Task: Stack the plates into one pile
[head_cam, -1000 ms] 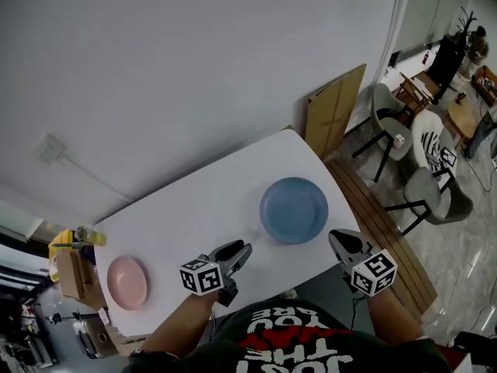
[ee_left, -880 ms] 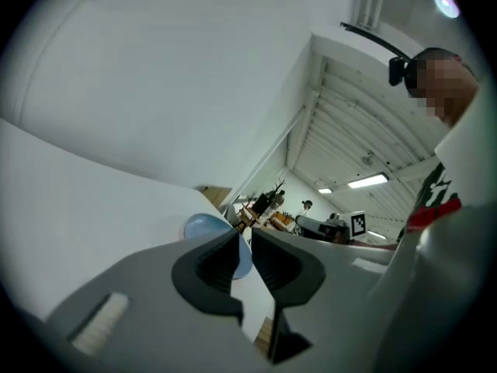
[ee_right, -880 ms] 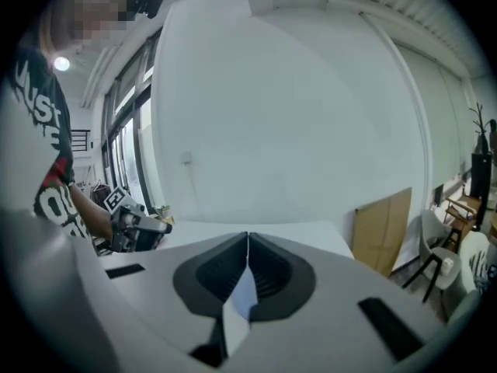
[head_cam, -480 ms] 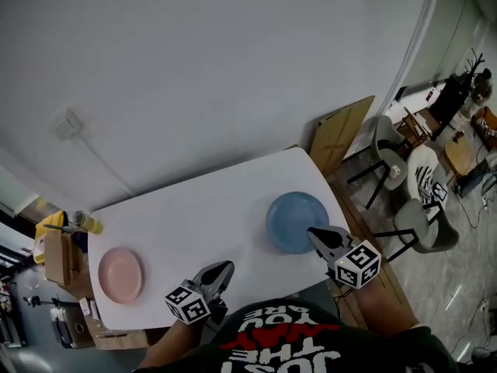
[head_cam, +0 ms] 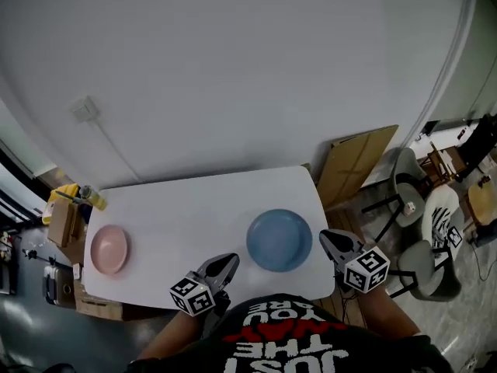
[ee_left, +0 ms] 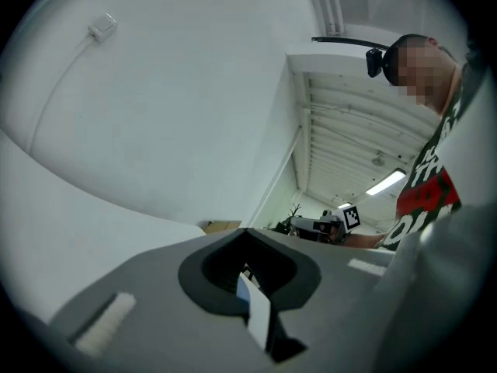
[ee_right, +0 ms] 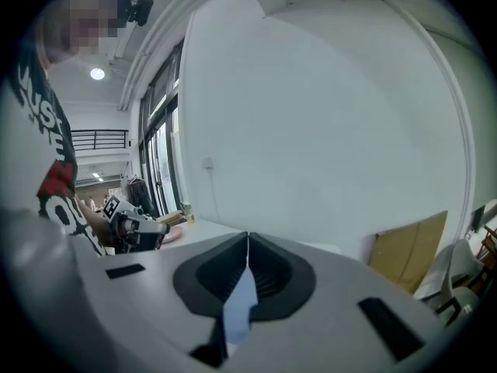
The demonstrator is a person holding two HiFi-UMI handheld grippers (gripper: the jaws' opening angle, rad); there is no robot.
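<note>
On the white table point(head_cam: 194, 200) a pink plate point(head_cam: 109, 249) lies near the left end and a larger blue plate point(head_cam: 279, 240) lies right of the middle, far apart. My left gripper point(head_cam: 231, 260) hovers at the table's near edge, just left of the blue plate, with its jaws pressed together and nothing in them point(ee_left: 245, 231). Just off the blue plate's right rim, my right gripper point(head_cam: 326, 238) is also shut and empty point(ee_right: 248, 235). Each gripper view looks across at the other gripper: right gripper point(ee_left: 330, 225), left gripper point(ee_right: 132, 222).
A cardboard sheet point(head_cam: 353, 162) leans by the table's right end, with chairs point(head_cam: 419, 200) beyond it. A yellow bottle and a box point(head_cam: 74, 200) stand off the table's left end. A white wall point(head_cam: 233, 68) runs behind the table.
The left gripper's jaws have closed from apart to together. The head view has swung, so the table sits more level in frame. The right gripper has drawn back off the blue plate's right edge.
</note>
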